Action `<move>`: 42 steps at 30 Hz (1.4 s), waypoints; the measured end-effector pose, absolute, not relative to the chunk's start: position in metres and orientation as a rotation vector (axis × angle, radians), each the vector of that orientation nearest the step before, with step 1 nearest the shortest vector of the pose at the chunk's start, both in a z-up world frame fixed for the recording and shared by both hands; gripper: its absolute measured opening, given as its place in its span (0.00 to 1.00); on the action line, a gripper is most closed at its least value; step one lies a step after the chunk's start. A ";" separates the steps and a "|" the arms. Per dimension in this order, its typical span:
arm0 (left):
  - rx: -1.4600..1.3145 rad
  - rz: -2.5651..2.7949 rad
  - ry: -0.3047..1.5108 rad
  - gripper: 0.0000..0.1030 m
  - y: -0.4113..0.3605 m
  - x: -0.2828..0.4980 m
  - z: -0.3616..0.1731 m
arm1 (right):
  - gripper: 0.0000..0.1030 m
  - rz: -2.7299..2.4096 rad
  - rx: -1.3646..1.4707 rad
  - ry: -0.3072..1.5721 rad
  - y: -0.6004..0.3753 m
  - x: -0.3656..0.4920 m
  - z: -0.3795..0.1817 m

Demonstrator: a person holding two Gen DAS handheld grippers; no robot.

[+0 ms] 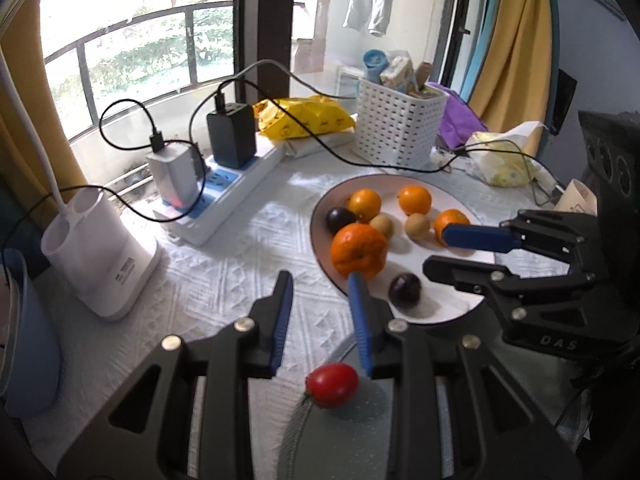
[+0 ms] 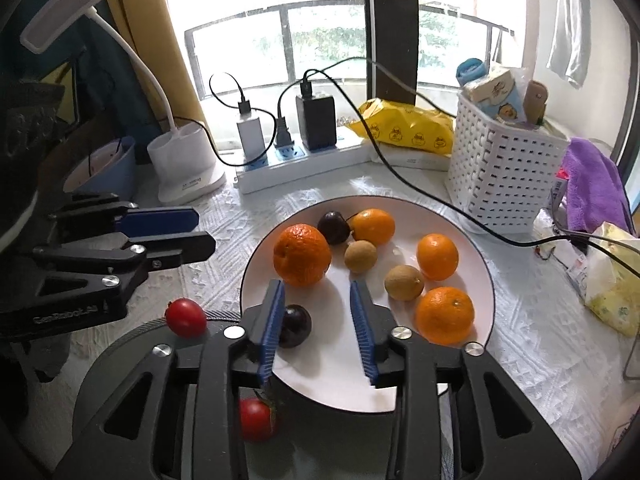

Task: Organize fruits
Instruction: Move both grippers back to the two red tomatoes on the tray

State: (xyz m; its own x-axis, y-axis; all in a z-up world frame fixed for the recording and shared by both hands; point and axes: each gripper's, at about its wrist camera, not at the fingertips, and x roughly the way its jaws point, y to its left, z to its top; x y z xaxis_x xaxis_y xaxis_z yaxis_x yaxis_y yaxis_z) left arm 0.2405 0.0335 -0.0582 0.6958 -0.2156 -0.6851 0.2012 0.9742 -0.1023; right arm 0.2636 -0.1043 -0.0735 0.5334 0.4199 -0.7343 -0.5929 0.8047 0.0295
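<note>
A white plate [image 2: 460, 364] holds several oranges, a large one [image 2: 302, 254] at its left, two brown kiwis [image 2: 404, 282] and two dark plums [image 2: 294, 326]. The plate also shows in the left wrist view [image 1: 444, 308]. A grey plate [image 1: 360, 440] in front holds a red tomato [image 1: 332, 384]; the right wrist view shows two tomatoes [image 2: 186, 317] [image 2: 256, 418] on it. My left gripper [image 1: 320, 280] is open and empty above the cloth, left of the white plate. My right gripper [image 2: 317, 288] is open and empty over the white plate's near part, beside a plum.
A power strip [image 2: 320, 164] with chargers and trailing cables lies at the back. A white lamp base [image 1: 96, 256], a yellow bag [image 1: 304, 118], a white basket [image 2: 508, 172], a purple cloth [image 2: 592, 180] and a blue bowl [image 2: 104, 168] surround the plates.
</note>
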 end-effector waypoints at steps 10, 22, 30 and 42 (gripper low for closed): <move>-0.002 -0.237 0.774 0.34 0.025 0.230 -0.060 | 0.36 0.613 -0.214 0.794 -0.122 0.231 -0.067; -0.011 -0.208 0.785 0.48 0.021 0.216 -0.074 | 0.36 0.618 -0.175 0.811 -0.138 0.205 -0.072; -0.006 -0.228 0.828 0.48 0.021 0.205 -0.091 | 0.36 0.636 -0.166 0.833 -0.136 0.193 -0.079; 0.006 -0.212 0.843 0.48 0.022 0.205 -0.098 | 0.36 0.660 -0.186 0.888 -0.119 0.191 -0.099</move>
State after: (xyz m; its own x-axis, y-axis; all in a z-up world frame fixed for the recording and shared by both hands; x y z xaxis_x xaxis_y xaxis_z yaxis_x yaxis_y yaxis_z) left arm 0.2047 0.0224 -0.0979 0.6450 -0.1844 -0.7416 0.1888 0.9788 -0.0791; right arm 0.1911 -0.1189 -0.0991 0.4496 0.4561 -0.7680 -0.6045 0.7883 0.1143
